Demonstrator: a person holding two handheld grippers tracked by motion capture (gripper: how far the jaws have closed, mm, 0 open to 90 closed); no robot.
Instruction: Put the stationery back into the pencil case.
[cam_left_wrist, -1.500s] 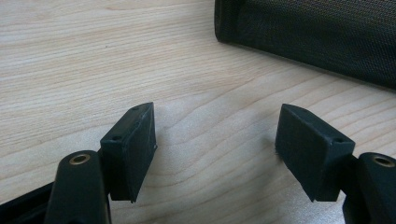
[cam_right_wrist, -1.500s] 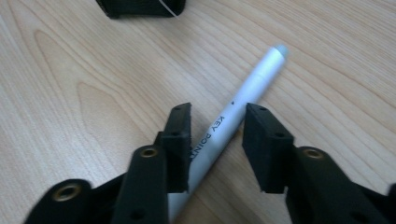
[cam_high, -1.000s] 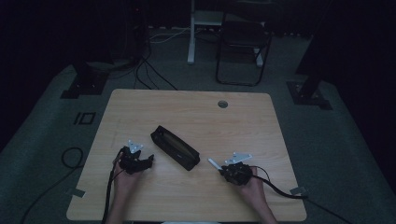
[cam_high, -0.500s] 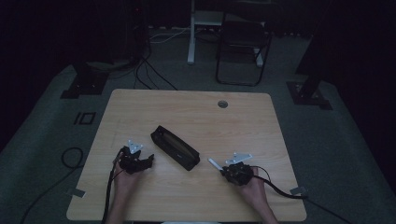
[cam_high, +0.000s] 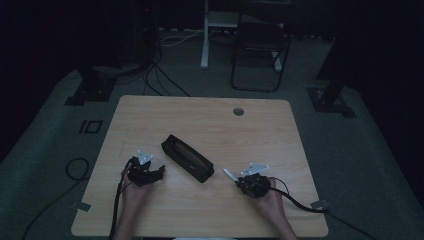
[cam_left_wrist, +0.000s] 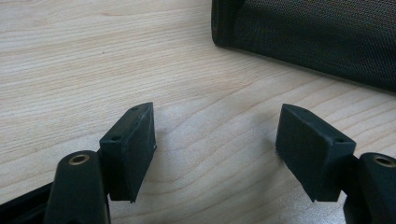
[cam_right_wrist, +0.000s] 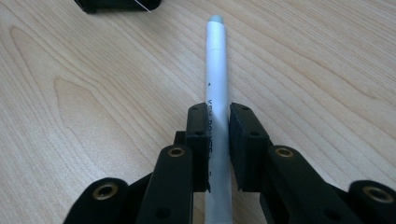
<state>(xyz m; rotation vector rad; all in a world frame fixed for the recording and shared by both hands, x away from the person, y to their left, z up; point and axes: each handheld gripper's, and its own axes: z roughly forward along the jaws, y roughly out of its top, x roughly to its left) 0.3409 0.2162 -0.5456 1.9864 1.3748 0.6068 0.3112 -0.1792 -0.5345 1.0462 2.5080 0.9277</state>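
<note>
A black mesh pencil case (cam_high: 188, 158) lies aslant in the middle of the wooden table (cam_high: 210, 120); its corner fills the top right of the left gripper view (cam_left_wrist: 317, 37). My left gripper (cam_high: 159, 171) rests on the table just left of the case, jaws open and empty (cam_left_wrist: 215, 140). My right gripper (cam_high: 239, 181) sits at the front right, shut on a white pen (cam_right_wrist: 217, 84) that lies along the jaws and sticks out ahead toward the case. The pen's tip (cam_high: 229, 174) points up and left in the high view.
A round cable hole (cam_high: 238, 111) sits near the table's far edge. Cables (cam_high: 300, 202) trail from both grippers off the front. A chair (cam_high: 260, 50) and stand bases stand on the floor beyond the table.
</note>
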